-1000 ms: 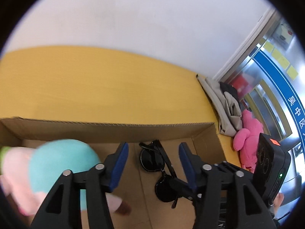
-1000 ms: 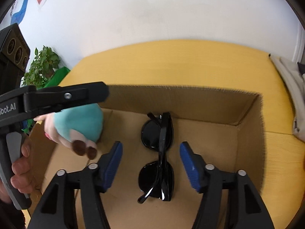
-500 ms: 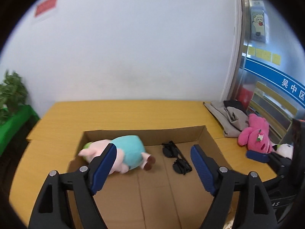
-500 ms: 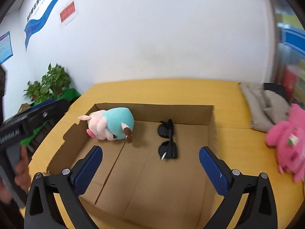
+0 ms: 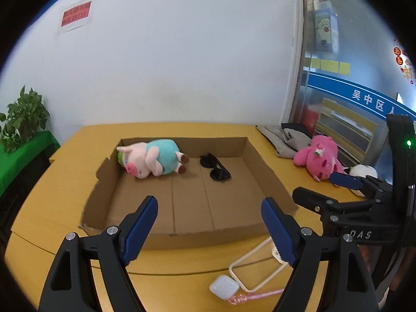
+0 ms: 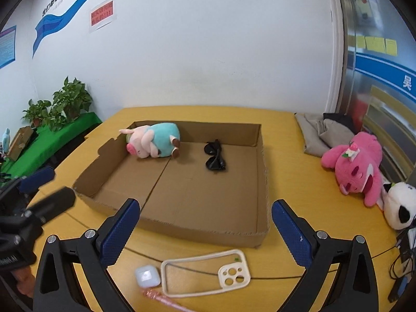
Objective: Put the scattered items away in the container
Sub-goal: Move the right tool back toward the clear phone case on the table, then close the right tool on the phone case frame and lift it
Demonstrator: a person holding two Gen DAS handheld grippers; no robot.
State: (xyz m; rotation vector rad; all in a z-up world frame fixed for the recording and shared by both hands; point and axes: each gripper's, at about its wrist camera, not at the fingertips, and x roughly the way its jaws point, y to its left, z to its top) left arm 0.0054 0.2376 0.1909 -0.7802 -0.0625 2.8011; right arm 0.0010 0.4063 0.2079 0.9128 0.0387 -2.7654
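A shallow cardboard box point(image 5: 267, 171) point(image 6: 262, 182) lies on the yellow table. Inside it at the back lie a pink-and-teal plush pig point(image 5: 150, 157) point(image 6: 153, 140) and black sunglasses point(image 5: 215, 169) point(image 6: 214, 156). In front of the box lie a cream phone case point(image 6: 208, 273) point(image 5: 253, 265), a white earbud case point(image 6: 147, 275) point(image 5: 224, 287) and a pink pen point(image 6: 161, 297) point(image 5: 247, 296). My left gripper point(image 5: 209, 231) and right gripper point(image 6: 205, 236) are both open and empty, held above the table's front, back from the box.
A pink plush bear point(image 6: 356, 161) point(image 5: 319, 158), a panda plush point(image 6: 400, 205) and folded grey clothes point(image 6: 322, 132) lie on the table to the right. Cables point(image 6: 403, 254) lie at the right edge. Potted plants point(image 6: 59, 106) stand on a green shelf to the left.
Both grippers have drawn back and up from inside the box and opened wider. The pig and sunglasses stay in the box. The phone case, earbud case and pen have come into view.
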